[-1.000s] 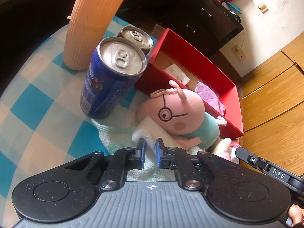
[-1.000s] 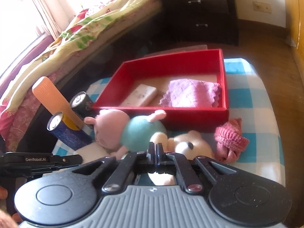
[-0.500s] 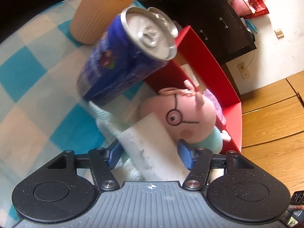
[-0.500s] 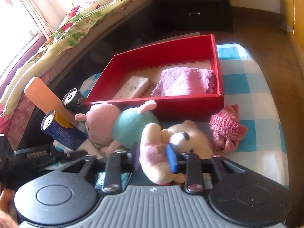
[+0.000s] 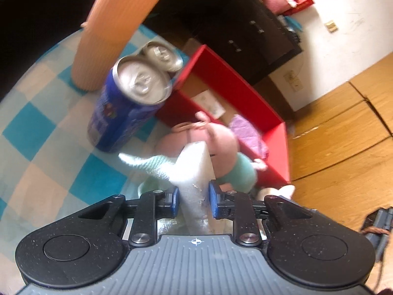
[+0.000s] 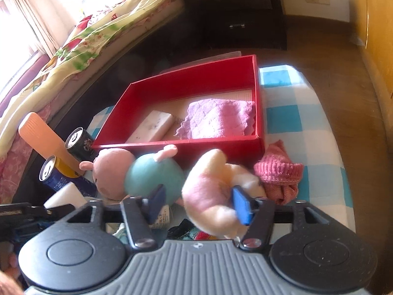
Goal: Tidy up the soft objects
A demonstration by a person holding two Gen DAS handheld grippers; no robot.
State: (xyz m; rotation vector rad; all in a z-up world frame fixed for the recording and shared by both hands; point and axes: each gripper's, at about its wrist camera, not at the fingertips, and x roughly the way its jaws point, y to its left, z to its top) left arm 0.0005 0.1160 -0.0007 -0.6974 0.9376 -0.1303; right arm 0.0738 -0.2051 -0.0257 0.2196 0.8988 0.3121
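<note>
My left gripper (image 5: 192, 200) is shut on a white foam sponge (image 5: 196, 172) and holds it above a pale green cloth (image 5: 157, 164). Behind it lies a pink pig plush (image 5: 216, 147) in a teal shirt. My right gripper (image 6: 196, 205) is wide open around a cream and pink bear plush (image 6: 211, 191), which lies between the fingers. The pig plush (image 6: 137, 172) lies to its left. A red box (image 6: 186, 145) behind holds a purple cloth (image 6: 218, 120) and a white bar (image 6: 152, 126). A pink knit sock (image 6: 280, 174) lies on the right.
A blue can (image 5: 122, 113), a second can (image 5: 162, 56) and a tall orange ribbed cup (image 5: 110, 39) stand left of the box on the blue checked tablecloth (image 5: 36, 123). A dark dresser (image 6: 235, 14) and a bed (image 6: 98, 32) are behind. The table edge is close on the right.
My left gripper opened, took the white sponge and closed on it, lifting it. My right gripper opened from shut and moved around the bear plush.
</note>
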